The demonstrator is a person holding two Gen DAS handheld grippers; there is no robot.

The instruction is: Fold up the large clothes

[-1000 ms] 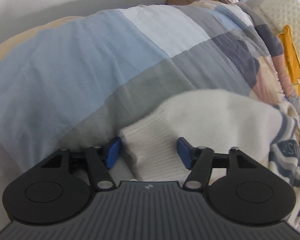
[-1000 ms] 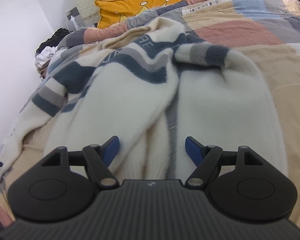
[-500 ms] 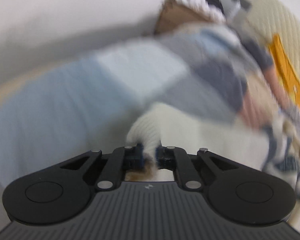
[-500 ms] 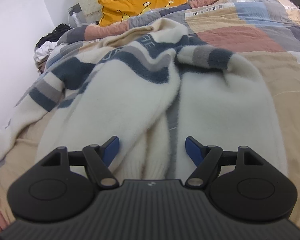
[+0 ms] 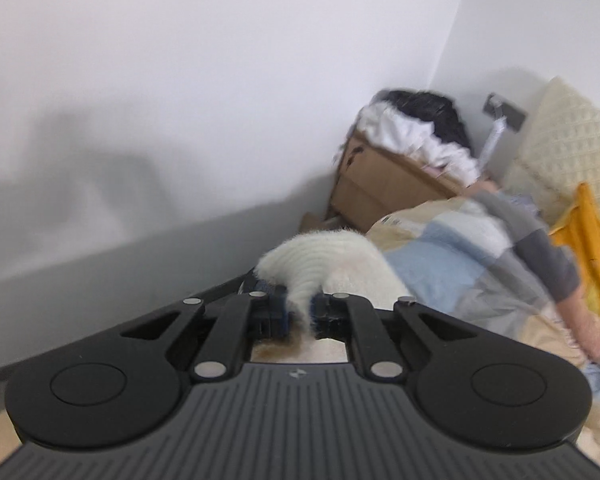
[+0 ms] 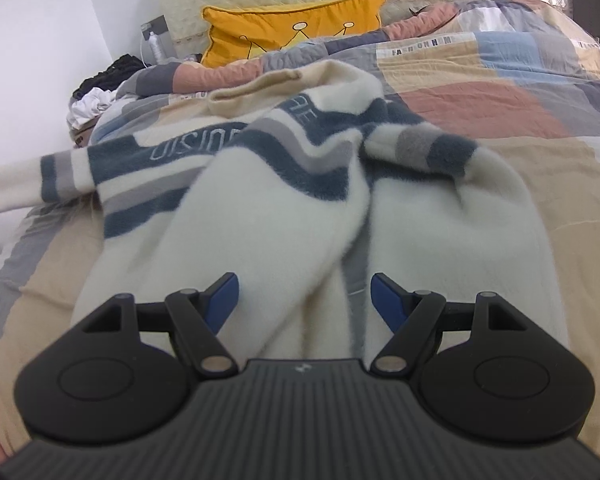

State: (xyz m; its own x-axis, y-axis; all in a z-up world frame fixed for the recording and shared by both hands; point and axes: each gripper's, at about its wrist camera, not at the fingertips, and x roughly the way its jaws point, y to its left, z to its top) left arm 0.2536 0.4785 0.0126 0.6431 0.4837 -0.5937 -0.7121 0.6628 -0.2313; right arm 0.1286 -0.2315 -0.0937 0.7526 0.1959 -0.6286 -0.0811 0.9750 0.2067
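On the bed [image 6: 520,92] lies one striped sweater [image 6: 260,200]; the left gripper [image 5: 299,314] clamps its cuff [image 5: 316,256], while the right gripper [image 6: 305,296] hovers over the hem, fingers apart.

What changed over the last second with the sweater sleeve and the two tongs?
The left tongs closed on the sleeve cuff and lifted it, pulling the sleeve out sideways off the quilt. The right tongs stayed open over the sweater body.
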